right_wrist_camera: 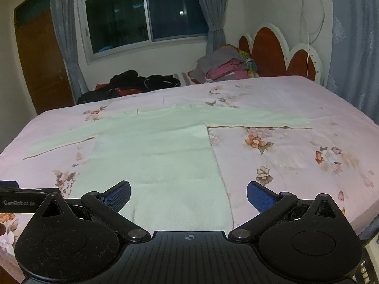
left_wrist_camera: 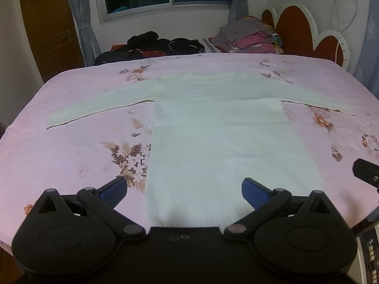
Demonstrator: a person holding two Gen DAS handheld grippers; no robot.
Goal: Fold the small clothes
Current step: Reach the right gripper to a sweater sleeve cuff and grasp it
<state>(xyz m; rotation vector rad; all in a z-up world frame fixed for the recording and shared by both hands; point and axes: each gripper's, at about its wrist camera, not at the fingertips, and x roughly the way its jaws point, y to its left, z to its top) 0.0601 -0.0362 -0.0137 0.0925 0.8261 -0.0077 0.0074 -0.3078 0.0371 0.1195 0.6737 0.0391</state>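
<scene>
A pale white long-sleeved top [left_wrist_camera: 220, 127] lies flat on the pink floral bedspread [left_wrist_camera: 71, 156], both sleeves spread out to the sides, hem nearest me. My left gripper [left_wrist_camera: 184, 193] hovers open above the hem's left part, its blue pads [left_wrist_camera: 113, 193] wide apart and holding nothing. In the right wrist view the same top [right_wrist_camera: 156, 151] fills the middle, and my right gripper [right_wrist_camera: 188, 196] is open over the hem's right corner, empty. The right gripper's black edge [left_wrist_camera: 367, 171] shows at the far right of the left wrist view.
Dark clothes [left_wrist_camera: 151, 46] are heaped at the bed's far side, beside a stack of folded grey and pink garments [left_wrist_camera: 251, 36] near the red-and-white headboard [left_wrist_camera: 303, 30]. A window with curtains and a brown door [right_wrist_camera: 40, 54] stand behind. The bed edge runs just below the grippers.
</scene>
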